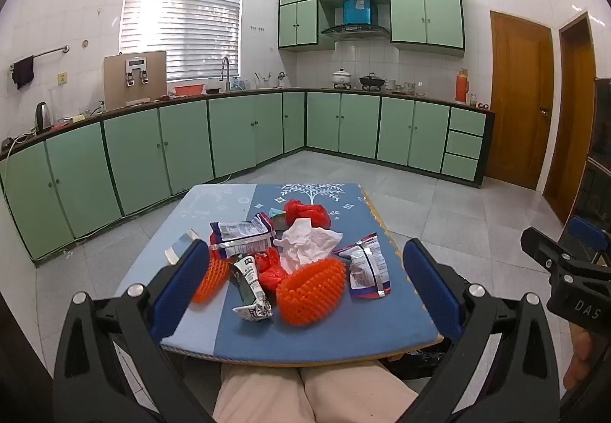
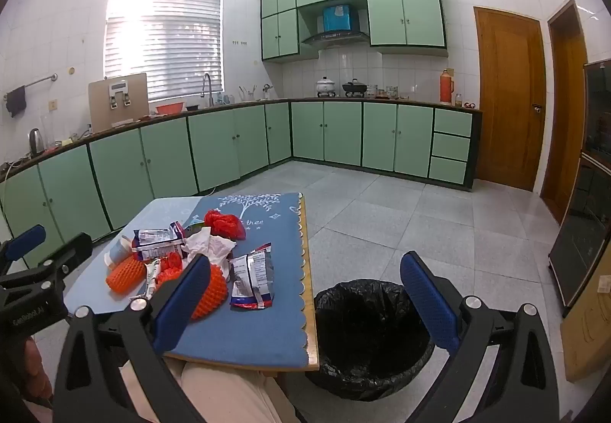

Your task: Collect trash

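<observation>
While both the left gripper (image 1: 305, 278) and right gripper (image 2: 305, 287) hang with jaws apart and empty, trash sits heaped on the surface (image 2: 263, 327) beside the bin (image 2: 366, 339) (start with the nearest wrapper (image 2: 252, 280)).

"DAS" on right gripper (image 1: 573, 270)

- Two orange foam fruit nets are counted on the blue table mat, one large (image 1: 311, 291) at lower centre and one smaller (image 1: 212, 276) to its left.
- Three crinkled foil snack wrappers are seen: one (image 1: 240, 232) above centre, one (image 1: 366, 266) at right, one narrow green-and-white (image 1: 250, 289) at lower centre.
- One crumpled white tissue (image 1: 305, 241) is counted.
- Two red plastic bags are seen, one (image 1: 307, 213) at the top of the pile and one (image 1: 271, 268) in the middle.
- One black-lined round bin (image 2: 366, 335) is seen at lower right.
</observation>
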`<state>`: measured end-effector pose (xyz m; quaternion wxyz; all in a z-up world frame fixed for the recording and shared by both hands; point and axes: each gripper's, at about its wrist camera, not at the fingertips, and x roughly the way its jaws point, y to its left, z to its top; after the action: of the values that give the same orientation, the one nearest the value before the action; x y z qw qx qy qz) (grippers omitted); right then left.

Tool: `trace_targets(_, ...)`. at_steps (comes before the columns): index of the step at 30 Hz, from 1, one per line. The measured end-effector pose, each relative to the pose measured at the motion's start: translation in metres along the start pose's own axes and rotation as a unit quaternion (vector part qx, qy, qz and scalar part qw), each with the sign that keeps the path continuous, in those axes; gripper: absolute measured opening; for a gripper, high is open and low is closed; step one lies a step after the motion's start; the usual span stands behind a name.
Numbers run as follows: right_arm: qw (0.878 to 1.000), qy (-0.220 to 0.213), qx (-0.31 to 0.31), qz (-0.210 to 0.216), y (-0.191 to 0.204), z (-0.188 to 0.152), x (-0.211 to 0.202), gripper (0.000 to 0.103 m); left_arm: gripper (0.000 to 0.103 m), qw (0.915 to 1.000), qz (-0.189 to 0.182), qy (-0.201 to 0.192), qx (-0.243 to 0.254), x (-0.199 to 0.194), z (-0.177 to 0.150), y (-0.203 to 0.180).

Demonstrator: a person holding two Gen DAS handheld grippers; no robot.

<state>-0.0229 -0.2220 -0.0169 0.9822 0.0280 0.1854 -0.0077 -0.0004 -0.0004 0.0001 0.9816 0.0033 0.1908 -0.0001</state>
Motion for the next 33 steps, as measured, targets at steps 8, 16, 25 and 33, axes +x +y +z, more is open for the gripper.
trace_targets(8,1.000,0.003,-0.001,0.000,0.0004,-0.0002,0.0005,0.097,0.098,1.0000,-0.001,0.000,-0.003,0.0000,0.0001,0.0004)
trace_targets(16,1.000,0.003,-0.002,-0.001,0.0007,-0.0006,0.0008,0.097,0.098,1.0000,-0.001,0.000,-0.004,0.0000,0.0001,0.0004)
trace_targets(25,1.000,0.002,-0.002,-0.001,0.0002,-0.0013,0.0020,0.097,0.098,1.0000,-0.002,-0.001,-0.004,-0.0001,0.0001,0.0005)
trace_targets(33,1.000,0.003,-0.002,-0.001,0.0003,-0.0015,0.0023,0.097,0.098,1.0000,-0.001,-0.001,-0.004,-0.0002,0.0001,0.0005)
